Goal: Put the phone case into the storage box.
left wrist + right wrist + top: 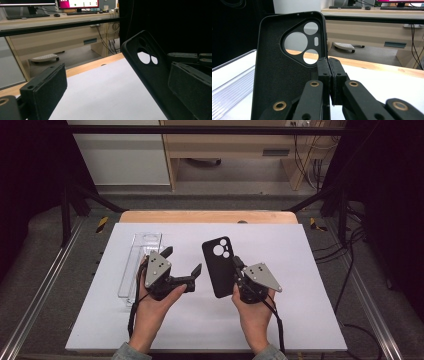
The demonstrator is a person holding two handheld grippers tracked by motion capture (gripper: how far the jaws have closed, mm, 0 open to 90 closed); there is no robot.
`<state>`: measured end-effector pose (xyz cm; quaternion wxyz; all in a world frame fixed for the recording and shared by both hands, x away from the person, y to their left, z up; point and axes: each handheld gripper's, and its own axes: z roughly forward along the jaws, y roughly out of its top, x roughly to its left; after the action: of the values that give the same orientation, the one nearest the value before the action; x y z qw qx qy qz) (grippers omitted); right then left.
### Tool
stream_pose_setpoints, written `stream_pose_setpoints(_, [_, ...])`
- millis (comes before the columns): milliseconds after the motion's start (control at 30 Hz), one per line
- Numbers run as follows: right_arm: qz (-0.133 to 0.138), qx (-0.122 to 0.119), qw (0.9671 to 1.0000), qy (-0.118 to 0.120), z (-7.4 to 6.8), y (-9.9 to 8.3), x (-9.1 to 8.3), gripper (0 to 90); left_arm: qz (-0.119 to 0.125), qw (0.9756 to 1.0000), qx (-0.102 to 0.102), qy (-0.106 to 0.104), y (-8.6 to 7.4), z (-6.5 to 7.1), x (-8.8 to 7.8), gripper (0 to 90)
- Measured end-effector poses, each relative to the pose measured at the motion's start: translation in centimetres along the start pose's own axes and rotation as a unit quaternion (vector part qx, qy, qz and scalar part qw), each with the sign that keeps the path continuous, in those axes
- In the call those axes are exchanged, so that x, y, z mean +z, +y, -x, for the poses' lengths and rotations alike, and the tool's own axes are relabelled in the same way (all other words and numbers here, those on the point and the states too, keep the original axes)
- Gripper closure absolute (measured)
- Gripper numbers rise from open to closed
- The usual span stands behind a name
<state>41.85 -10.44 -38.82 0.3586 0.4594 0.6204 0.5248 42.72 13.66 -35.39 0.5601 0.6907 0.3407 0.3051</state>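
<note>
Two grippers work over the white board (300,320). Nearest, the right gripper (239,272) is clamped on the right edge of a black phone case (220,266), held up off the board. At nine o'clock from it, the left gripper (182,262) stands wide open, holding nothing. Such a thin edge pinch could let the case pivot or slip. Its long axis runs toward twelve o'clock, camera cutouts farthest. A clear tray (137,265) lies beyond.

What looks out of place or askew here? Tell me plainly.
Nothing looks damaged or spilled. The black phone case is off the table, tilted, pinched by one side edge in the shut right claw. The left claw stands open beside it. The clear tray lies straight on the white board.
</note>
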Motion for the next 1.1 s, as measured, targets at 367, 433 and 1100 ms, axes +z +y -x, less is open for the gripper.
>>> stream_pose_setpoints(367, [0.001,-0.005,1.0,0.0,-0.4,-0.5,0.0,88.6,-0.004,1.0,-0.002,-0.003,-0.1,0.2,0.3,1.6])
stream_pose_setpoints(433, [0.002,-0.006,1.0,0.0,-0.5,-0.6,0.0,88.6,-0.004,1.0,-0.002,-0.004,0.0,0.3,0.3,1.6])
stream_pose_setpoints(1100, [0.004,-0.012,0.9999,0.001,-1.3,-0.9,-0.2,88.6,-0.008,0.9998,-0.014,-0.007,0.0,0.5,0.4,2.6])
